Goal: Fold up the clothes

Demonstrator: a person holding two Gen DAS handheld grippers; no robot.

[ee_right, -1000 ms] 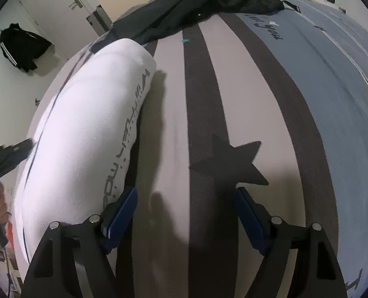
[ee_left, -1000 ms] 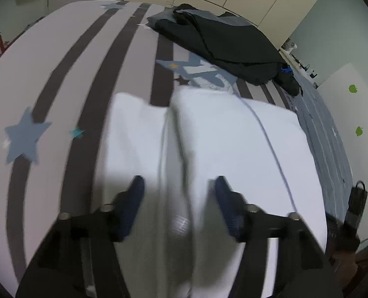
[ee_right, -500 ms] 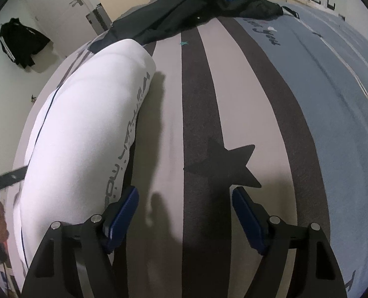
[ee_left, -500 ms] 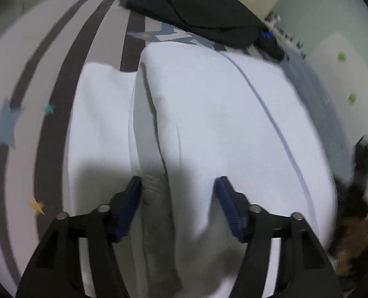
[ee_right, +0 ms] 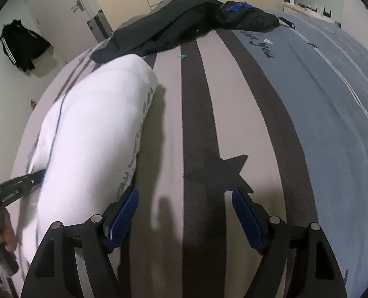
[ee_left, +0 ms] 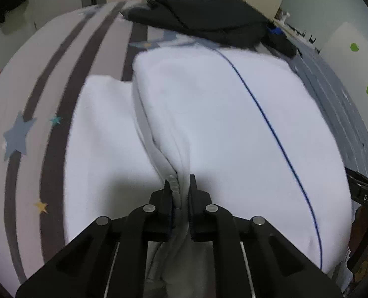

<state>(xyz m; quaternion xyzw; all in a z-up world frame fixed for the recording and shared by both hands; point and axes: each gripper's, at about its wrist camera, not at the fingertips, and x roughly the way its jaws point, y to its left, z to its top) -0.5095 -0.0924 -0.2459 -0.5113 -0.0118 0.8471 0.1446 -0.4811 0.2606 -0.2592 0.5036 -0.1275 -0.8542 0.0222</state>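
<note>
Left gripper [ee_left: 179,191]: fingers closed on a bunched ridge of the white garment [ee_left: 208,129] at its near edge; the cloth is pinched between the pads. Right gripper [ee_right: 185,213]: fingers wide apart, holding nothing, poised over bare striped bed cover [ee_right: 191,114] with a dark star [ee_right: 218,171] between them. The garment lies flat on the bed, its long axis running away from both cameras toward the dark clothes pile [ee_left: 208,22]; a thin blue seam line [ee_left: 271,129] follows that axis. From the right gripper the garment lies just to the left, its printed edge [ee_right: 136,146] beside the left finger. The left gripper is therefore the nearer; the right probably must shift leftward to take an edge.
</note>
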